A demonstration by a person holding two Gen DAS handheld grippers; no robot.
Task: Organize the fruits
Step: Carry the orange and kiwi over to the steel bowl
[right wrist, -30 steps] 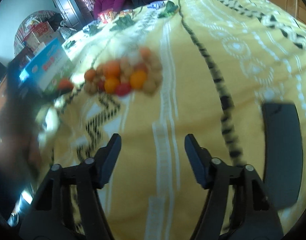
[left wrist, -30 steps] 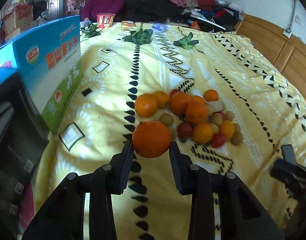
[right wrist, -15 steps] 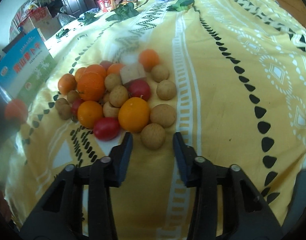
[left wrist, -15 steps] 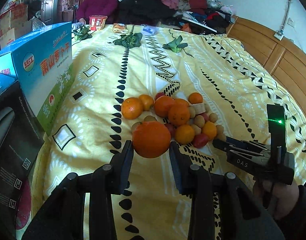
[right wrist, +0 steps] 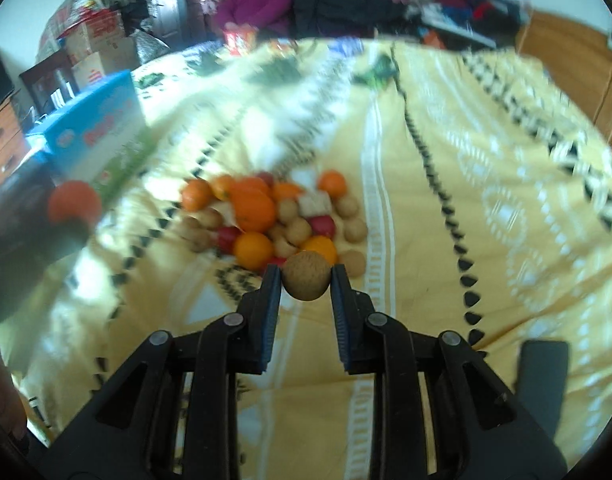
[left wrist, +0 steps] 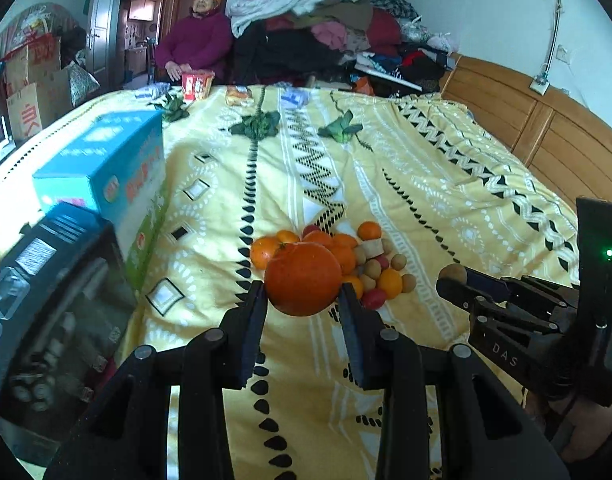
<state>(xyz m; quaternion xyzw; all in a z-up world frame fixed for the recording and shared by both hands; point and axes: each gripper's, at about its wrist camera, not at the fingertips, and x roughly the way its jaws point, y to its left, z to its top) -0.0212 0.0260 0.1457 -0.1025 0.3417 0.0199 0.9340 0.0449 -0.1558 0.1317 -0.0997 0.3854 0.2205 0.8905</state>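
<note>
My left gripper (left wrist: 302,300) is shut on a large orange (left wrist: 303,279) and holds it above the yellow bedspread (left wrist: 425,184), near side of the fruit pile (left wrist: 345,260). My right gripper (right wrist: 306,276) is shut on a small round brown fruit (right wrist: 306,281), lifted just in front of the pile (right wrist: 274,216) of oranges, red fruits and brown fruits. The right gripper also shows in the left wrist view (left wrist: 451,280), to the right of the pile. The orange in the left gripper shows blurred in the right wrist view (right wrist: 74,201).
A blue and green carton (left wrist: 106,184) and a dark box (left wrist: 46,300) stand at the bed's left edge. Leafy greens (left wrist: 258,126) and snack packets (left wrist: 197,84) lie at the far end, where a person (left wrist: 198,40) sits. A wooden headboard (left wrist: 545,132) runs along the right.
My right gripper closed on the brown fruit at the pile's near edge and lifted it. My left gripper rose with the orange still held.
</note>
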